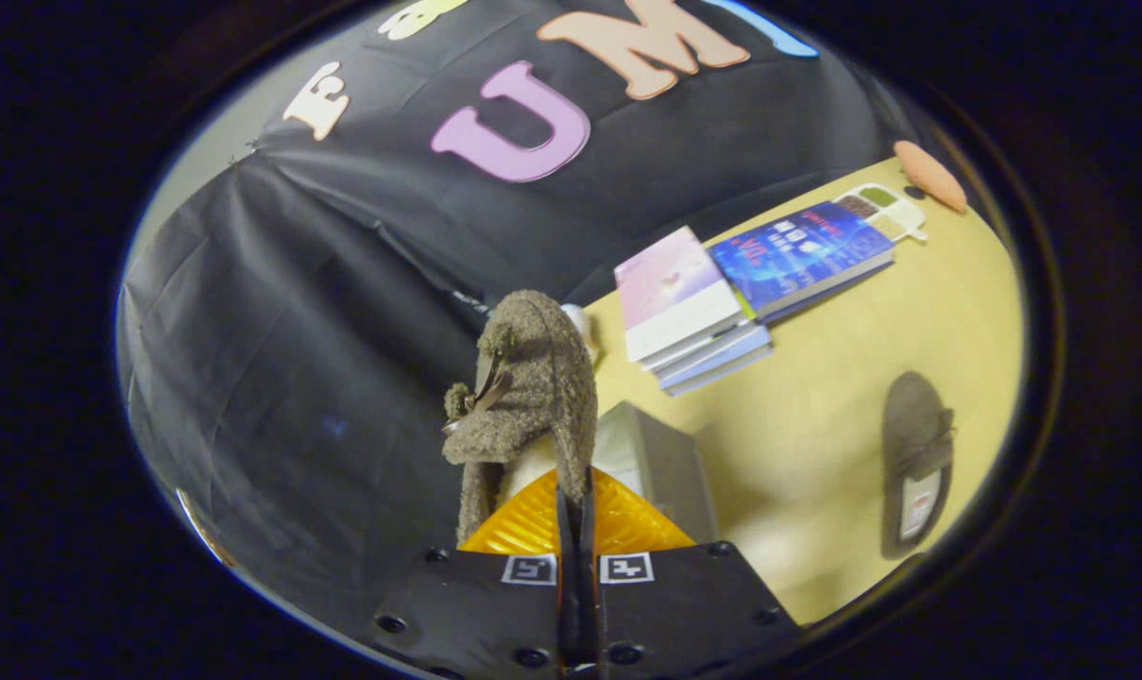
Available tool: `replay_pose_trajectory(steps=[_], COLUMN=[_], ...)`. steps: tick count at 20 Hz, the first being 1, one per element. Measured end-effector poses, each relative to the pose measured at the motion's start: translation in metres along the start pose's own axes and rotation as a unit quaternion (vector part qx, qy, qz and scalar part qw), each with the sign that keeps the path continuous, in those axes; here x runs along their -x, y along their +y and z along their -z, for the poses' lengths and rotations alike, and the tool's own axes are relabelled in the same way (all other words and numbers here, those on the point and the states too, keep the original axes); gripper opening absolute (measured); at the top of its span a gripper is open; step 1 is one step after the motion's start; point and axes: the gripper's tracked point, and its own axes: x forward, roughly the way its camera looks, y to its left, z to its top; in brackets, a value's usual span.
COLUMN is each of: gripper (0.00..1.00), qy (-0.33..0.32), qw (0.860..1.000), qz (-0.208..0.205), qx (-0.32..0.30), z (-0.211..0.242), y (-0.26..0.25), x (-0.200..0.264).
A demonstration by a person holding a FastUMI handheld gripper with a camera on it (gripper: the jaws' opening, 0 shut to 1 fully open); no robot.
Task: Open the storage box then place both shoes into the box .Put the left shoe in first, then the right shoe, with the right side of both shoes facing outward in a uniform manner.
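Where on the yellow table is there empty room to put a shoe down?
The widest bare patch of the table lies between the stack of books and the grey shoe lying flat. It is crowded ahead of the fingers: they pinch the fuzzy shoe, with the box right beside it.

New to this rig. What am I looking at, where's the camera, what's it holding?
It is a hand-held two-finger gripper, no robot arm. The fisheye camera rides on it and looks forward along the orange fingers. They are closed on the edge of a fuzzy grey-brown shoe, lifted above the yellow table. Just beyond sits a grey storage box. Its lid state is unclear. The second shoe lies sole-up on the table. Further off are a stack of books and a blue book.
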Motion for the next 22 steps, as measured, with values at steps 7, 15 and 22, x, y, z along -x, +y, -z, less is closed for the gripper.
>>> replay_pose_trajectory(steps=[7, 15, 22], gripper=[0.03, 0.04, 0.22], qy=[0.091, 0.145, 0.187], qw=[0.995, 0.984, 0.975], qz=[0.026, 0.091, 0.109], qx=[0.039, 0.044, 0.056], z=[0.087, 0.132, 0.154], y=[0.003, -0.015, -0.030], x=[-0.039, -0.072, -0.083])
